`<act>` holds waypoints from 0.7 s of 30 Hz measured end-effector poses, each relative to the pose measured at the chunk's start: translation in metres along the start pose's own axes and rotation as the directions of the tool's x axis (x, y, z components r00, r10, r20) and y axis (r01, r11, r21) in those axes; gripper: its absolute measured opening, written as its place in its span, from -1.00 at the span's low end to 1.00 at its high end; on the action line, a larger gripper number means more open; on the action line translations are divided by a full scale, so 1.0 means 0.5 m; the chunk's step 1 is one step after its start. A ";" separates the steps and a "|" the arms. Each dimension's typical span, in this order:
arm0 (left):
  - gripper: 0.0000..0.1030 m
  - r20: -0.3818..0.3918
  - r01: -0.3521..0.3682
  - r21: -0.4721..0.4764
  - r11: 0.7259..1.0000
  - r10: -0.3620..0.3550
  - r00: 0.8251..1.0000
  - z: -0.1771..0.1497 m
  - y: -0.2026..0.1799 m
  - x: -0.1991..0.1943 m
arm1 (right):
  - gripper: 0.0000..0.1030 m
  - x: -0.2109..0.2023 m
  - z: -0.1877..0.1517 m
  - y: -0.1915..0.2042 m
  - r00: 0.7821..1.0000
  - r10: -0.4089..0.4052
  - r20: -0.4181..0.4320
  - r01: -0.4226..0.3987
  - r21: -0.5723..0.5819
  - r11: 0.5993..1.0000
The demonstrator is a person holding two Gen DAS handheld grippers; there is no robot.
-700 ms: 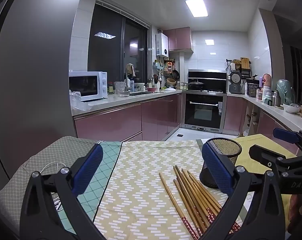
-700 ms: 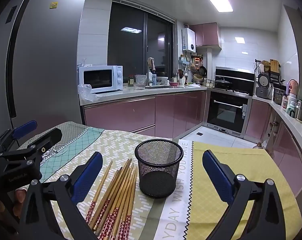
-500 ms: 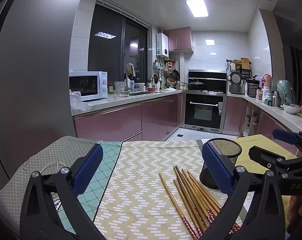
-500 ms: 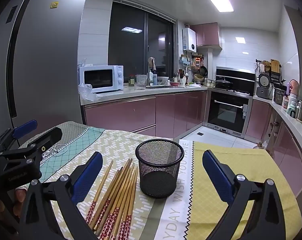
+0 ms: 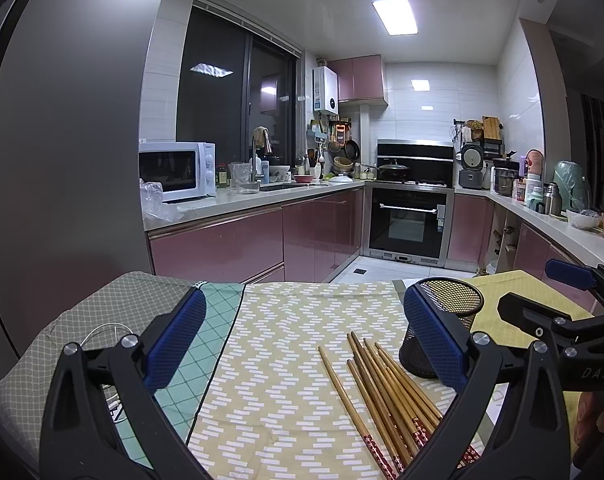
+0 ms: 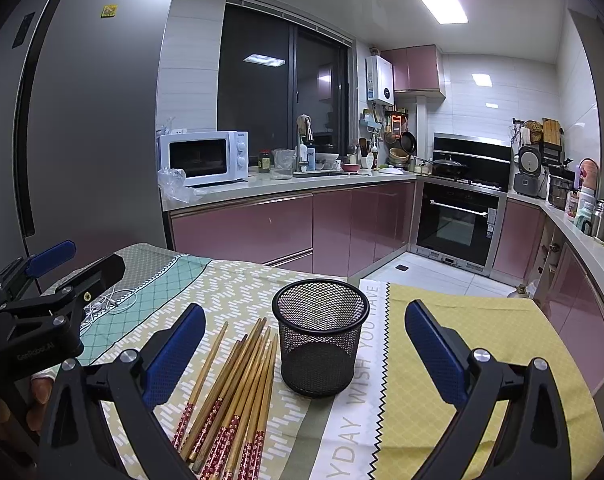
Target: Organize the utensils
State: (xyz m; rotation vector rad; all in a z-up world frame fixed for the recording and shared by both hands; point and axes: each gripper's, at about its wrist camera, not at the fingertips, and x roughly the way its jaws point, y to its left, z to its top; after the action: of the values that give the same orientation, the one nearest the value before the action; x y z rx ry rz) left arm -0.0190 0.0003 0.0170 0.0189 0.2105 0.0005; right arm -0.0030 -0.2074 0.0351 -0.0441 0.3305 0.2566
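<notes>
Wooden chopsticks (image 6: 238, 396) lie bunched on the cloth-covered surface (image 6: 482, 344), at nine o'clock from the mesh cup (image 6: 320, 336). Both hand-held grippers (image 5: 302, 344) (image 6: 304, 352) gape empty; pinching one stick may scatter neighbours or tip the light cup.

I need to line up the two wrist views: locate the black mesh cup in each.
Left wrist: mesh cup at right, partly behind the gripper's blue pad.
Right wrist: mesh cup at centre, fully visible.
Shared landmark: chopsticks lying beside it.
</notes>
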 end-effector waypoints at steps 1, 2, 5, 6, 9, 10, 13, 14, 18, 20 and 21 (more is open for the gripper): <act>0.89 0.000 0.000 0.000 1.000 0.000 1.000 0.000 0.000 0.000 | 0.87 0.002 0.001 0.000 1.000 0.001 0.001 -0.001 0.000 1.000; 0.89 0.001 -0.001 -0.001 1.000 0.001 1.000 -0.002 0.000 0.000 | 0.87 0.002 0.001 0.000 1.000 0.002 0.001 -0.002 0.001 1.000; 0.89 0.001 -0.001 -0.001 1.000 0.001 1.000 -0.003 0.000 0.000 | 0.87 0.005 0.002 0.002 1.000 0.003 0.000 -0.003 0.002 1.000; 0.89 0.001 -0.001 -0.001 1.000 0.001 1.000 -0.002 0.000 0.000 | 0.87 0.004 0.000 0.001 1.000 0.001 0.002 -0.001 -0.001 1.000; 0.89 -0.001 -0.001 0.000 1.000 0.001 1.000 -0.002 -0.001 0.001 | 0.87 0.005 0.001 0.000 1.000 0.002 0.000 -0.002 0.001 1.000; 0.89 -0.001 -0.001 0.000 1.000 0.001 1.000 -0.002 -0.002 0.001 | 0.87 0.003 -0.001 -0.001 1.000 0.002 0.002 -0.002 0.002 1.000; 0.89 -0.003 0.000 -0.004 1.000 0.000 1.000 -0.004 -0.001 0.002 | 0.87 0.005 -0.001 -0.001 1.000 0.004 -0.003 -0.004 0.004 1.000; 0.89 -0.005 0.001 -0.003 1.000 -0.001 1.000 -0.004 -0.002 0.002 | 0.87 0.006 -0.003 -0.001 1.000 0.005 -0.004 -0.005 0.004 1.000; 0.89 -0.014 0.002 -0.002 1.000 -0.002 1.000 -0.007 -0.006 0.001 | 0.87 0.014 -0.008 -0.007 1.000 0.013 -0.013 -0.013 0.008 1.000; 0.89 -0.019 0.004 -0.001 1.000 -0.004 1.000 -0.009 -0.007 0.002 | 0.87 0.016 -0.010 -0.008 1.000 0.016 -0.023 -0.016 0.012 1.000; 0.89 -0.023 0.005 -0.001 1.000 -0.005 1.000 -0.010 -0.008 0.005 | 0.87 0.018 -0.013 -0.009 1.000 0.018 -0.025 -0.018 0.011 1.000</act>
State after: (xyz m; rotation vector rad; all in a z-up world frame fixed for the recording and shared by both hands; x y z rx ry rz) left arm -0.0178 -0.0037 0.0114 0.0174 0.2338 -0.0041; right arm 0.0041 -0.2103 0.0261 -0.0336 0.3577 0.2725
